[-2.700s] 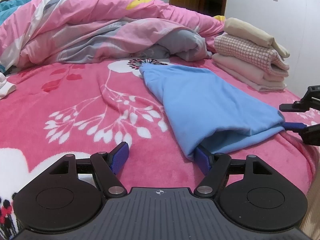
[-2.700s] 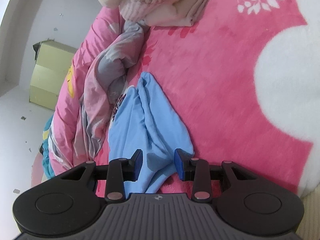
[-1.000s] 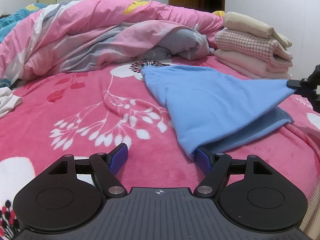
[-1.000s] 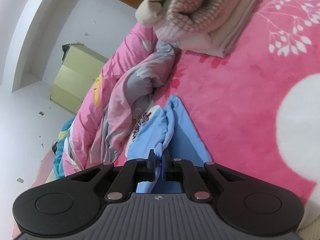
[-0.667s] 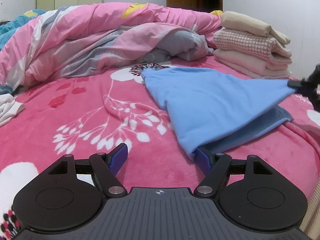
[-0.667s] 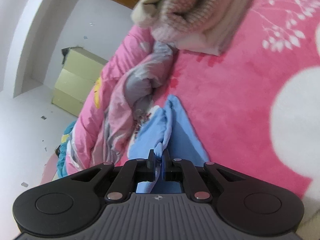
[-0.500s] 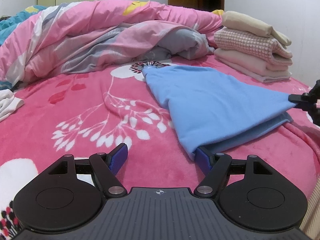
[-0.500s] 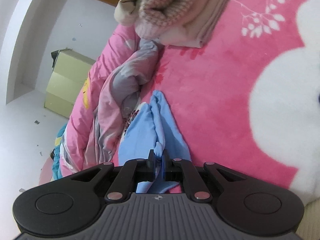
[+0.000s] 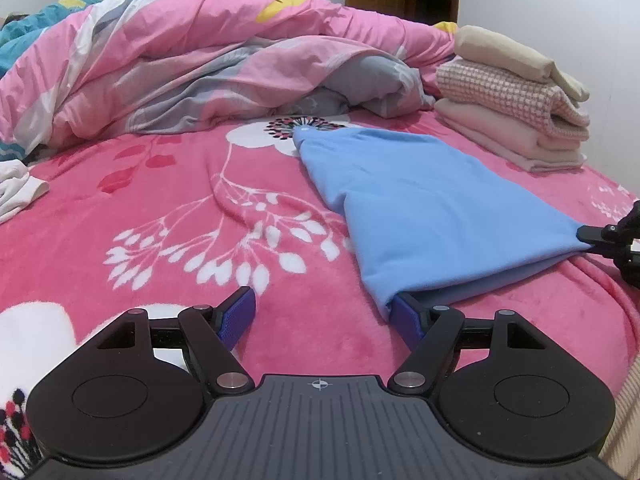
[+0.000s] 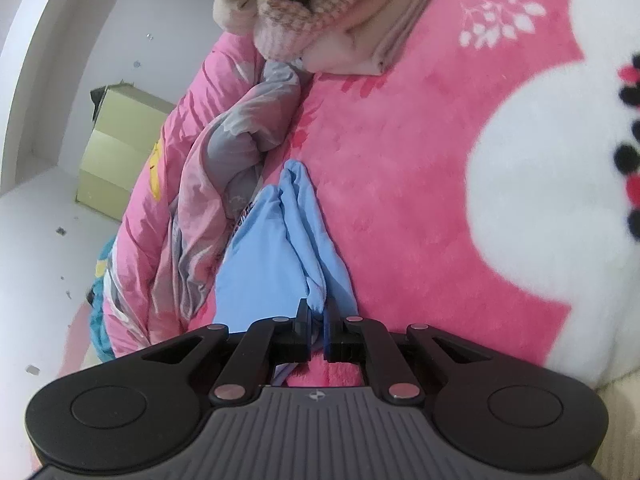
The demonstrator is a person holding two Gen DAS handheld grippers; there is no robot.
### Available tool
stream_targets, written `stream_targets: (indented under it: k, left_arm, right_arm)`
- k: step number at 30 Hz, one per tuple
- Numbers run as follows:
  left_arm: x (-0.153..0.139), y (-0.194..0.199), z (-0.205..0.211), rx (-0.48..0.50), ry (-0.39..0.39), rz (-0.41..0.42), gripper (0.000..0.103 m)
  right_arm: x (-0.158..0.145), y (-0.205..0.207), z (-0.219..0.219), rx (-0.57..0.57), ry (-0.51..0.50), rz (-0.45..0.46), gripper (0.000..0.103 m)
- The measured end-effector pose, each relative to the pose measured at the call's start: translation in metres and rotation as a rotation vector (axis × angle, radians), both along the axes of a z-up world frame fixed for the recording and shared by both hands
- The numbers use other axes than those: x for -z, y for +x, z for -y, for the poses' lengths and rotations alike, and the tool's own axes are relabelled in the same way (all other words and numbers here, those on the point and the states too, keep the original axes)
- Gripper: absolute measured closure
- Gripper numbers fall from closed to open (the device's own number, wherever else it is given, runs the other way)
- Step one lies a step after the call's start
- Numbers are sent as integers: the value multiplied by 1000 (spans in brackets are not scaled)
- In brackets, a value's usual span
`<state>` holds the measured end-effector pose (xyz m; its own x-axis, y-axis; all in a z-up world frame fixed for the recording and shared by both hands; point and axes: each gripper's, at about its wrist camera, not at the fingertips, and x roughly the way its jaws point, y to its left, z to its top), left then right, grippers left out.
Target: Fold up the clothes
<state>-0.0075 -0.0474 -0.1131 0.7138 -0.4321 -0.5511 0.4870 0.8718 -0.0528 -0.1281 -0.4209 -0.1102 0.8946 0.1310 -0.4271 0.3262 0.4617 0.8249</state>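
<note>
A light blue garment [image 9: 420,208] lies folded on the pink flowered blanket [image 9: 160,200]. My left gripper [image 9: 324,312] stands open at the garment's near corner. Its right finger [image 9: 406,316] is tucked against that corner, and its left finger rests on bare blanket. My right gripper [image 10: 318,320] is shut on the garment's right corner, with blue cloth [image 10: 272,248] bunched between its pads. In the left wrist view the right gripper [image 9: 600,236] holds that corner just above the blanket at the far right.
A stack of folded clothes [image 9: 512,96] sits at the back right. A crumpled pink and grey duvet [image 9: 200,68] fills the back of the bed. A white cloth [image 9: 16,192] lies at the left. The bed's edge runs along the right.
The right gripper has sunk with the held corner, so the garment's upper layer now lies lower over the blanket. The left gripper has stayed in place and open.
</note>
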Motion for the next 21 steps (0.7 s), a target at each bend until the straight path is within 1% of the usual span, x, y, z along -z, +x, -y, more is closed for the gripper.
stream_targets:
  k: [6,12,15,17,19,21]
  left_arm:
    - [1,-3,-6,12,-2,1,28]
    - [-1,-7,-23,-3,-4,4,28]
    - [-5,-7,-35,-18,-25,5,28]
    - [-11,-7,-40,-10,-49,17,27]
    - [-17,-5,-42,5,-76,31,27]
    - [-22,-1,-33,23,-89,41,27]
  right_arm:
    - [2,-1,3,-11,7,6,98]
    - [-1,-7,7,0,9,1,95]
    - [-7,-17,11,37,-28,-14,94]
    - [-13,-26,15,79,-64,-21,93]
    - [-21,-31,18,102,-91,3,93]
    - [-29,-34,19,111,-119,33,93]
